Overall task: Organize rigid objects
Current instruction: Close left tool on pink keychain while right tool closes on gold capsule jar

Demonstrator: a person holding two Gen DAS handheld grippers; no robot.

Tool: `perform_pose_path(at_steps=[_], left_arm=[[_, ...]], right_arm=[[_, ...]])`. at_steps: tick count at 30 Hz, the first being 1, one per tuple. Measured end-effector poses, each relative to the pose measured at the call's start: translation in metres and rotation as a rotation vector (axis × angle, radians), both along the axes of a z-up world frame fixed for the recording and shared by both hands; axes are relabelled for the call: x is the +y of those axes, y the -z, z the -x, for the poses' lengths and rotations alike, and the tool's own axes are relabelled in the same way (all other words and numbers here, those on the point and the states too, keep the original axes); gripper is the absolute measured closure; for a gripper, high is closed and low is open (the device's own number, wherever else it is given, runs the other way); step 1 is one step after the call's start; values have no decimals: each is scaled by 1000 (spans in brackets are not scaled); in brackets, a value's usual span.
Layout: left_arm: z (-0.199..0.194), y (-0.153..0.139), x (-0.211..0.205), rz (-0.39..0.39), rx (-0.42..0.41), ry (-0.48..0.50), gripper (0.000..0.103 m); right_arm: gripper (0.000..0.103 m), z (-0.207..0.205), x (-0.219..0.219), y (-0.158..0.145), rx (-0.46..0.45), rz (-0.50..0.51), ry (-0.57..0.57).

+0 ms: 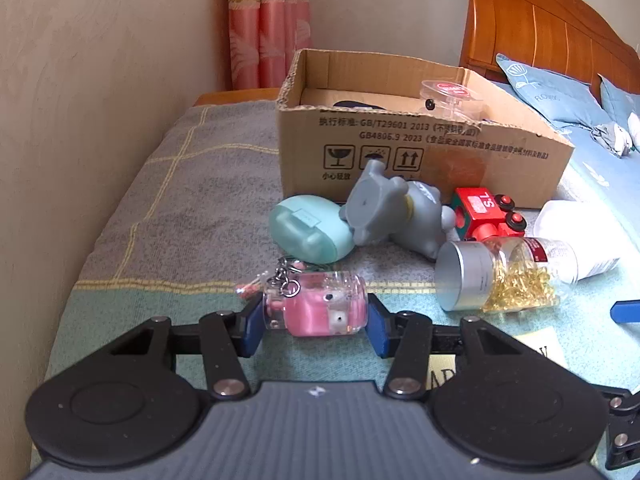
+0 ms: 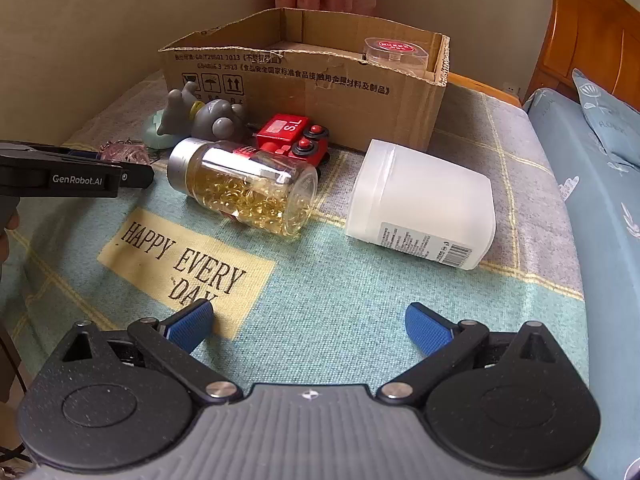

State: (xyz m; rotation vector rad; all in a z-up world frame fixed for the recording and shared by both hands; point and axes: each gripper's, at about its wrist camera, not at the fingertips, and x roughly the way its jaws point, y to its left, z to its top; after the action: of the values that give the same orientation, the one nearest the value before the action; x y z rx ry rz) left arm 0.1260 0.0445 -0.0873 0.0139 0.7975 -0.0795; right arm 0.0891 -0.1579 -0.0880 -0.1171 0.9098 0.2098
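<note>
The cardboard box (image 2: pixel 320 76) at the back of the bed (image 2: pixel 340 300) already holds a clear lidded container (image 2: pixel 394 54). Left outside by my judgement: white jar (image 2: pixel 420 204), capsule bottle (image 2: pixel 244 188), grey toy (image 1: pixel 394 208), red train (image 2: pixel 292 138), teal case (image 1: pixel 308 234). The left gripper (image 1: pixel 316 316) fingers pinch the pink keychain bottle (image 1: pixel 316 304) near the front; the right gripper (image 2: pixel 310 326) fingers are spread, empty.

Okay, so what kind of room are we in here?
Most likely a bedroom: a carved wooden headboard with blue pillows, pink curtains in the corner, and a blanket spread under the scattered items.
</note>
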Motion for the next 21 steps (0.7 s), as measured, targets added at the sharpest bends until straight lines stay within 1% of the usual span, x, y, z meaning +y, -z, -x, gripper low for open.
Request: perform_pose_path(at_steps=[4, 8, 12, 16, 21], left_arm=[[4, -2, 6, -10, 3, -9, 53], [11, -2, 16, -30, 11, -35, 53], [18, -3, 29, -45, 12, -63, 53], [24, -3, 40, -34, 12, -76, 53], [24, -4, 45, -21, 11, -77, 53]], right_arm=[[0, -2, 8, -3, 2, -41, -38], [0, -7, 20, -10, -19, -97, -92], [0, -20, 36, -15, -54, -77, -98], [0, -37, 47, -16, -58, -98, -99], [0, -53, 57, -17, -55, -91, -71]])
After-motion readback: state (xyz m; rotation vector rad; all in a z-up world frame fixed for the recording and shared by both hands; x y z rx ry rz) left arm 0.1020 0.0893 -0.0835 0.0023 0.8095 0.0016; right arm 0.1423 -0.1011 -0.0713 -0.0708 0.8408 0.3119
